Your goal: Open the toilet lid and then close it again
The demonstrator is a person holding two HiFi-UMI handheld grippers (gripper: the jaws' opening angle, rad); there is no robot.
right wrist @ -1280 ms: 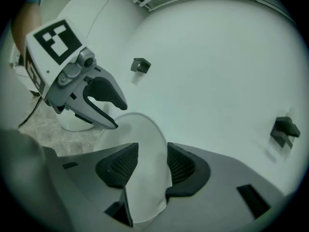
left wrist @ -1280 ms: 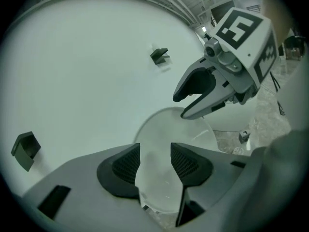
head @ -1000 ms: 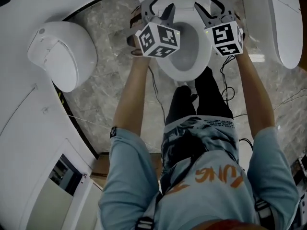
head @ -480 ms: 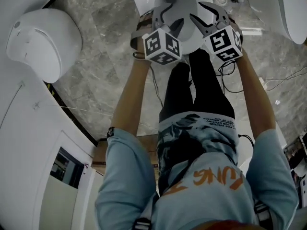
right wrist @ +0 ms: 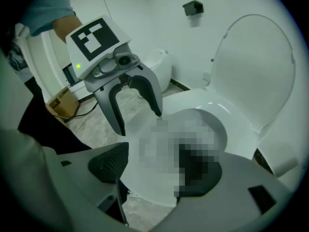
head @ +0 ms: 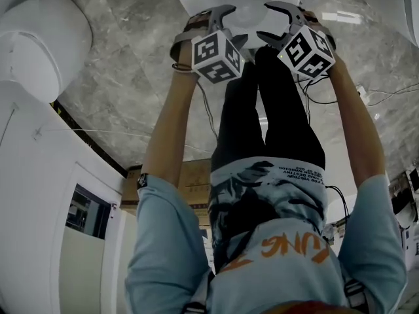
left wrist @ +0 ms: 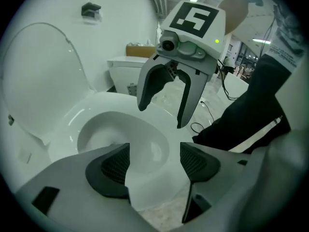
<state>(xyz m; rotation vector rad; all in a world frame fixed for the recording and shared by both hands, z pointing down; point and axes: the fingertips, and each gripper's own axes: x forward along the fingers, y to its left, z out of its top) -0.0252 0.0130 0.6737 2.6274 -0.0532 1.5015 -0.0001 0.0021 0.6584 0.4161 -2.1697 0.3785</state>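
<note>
Left gripper [left wrist: 154,162] and right gripper [right wrist: 153,170], jaws just opened wide, both empty, poised over the toilet bowl's [left wrist: 72,116] front edge, lid [left wrist: 43,76] stood upright

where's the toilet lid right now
The toilet lid stands raised at the left of the left gripper view, behind the bowl and in front of the white wall. In the right gripper view it is at the right.
</note>
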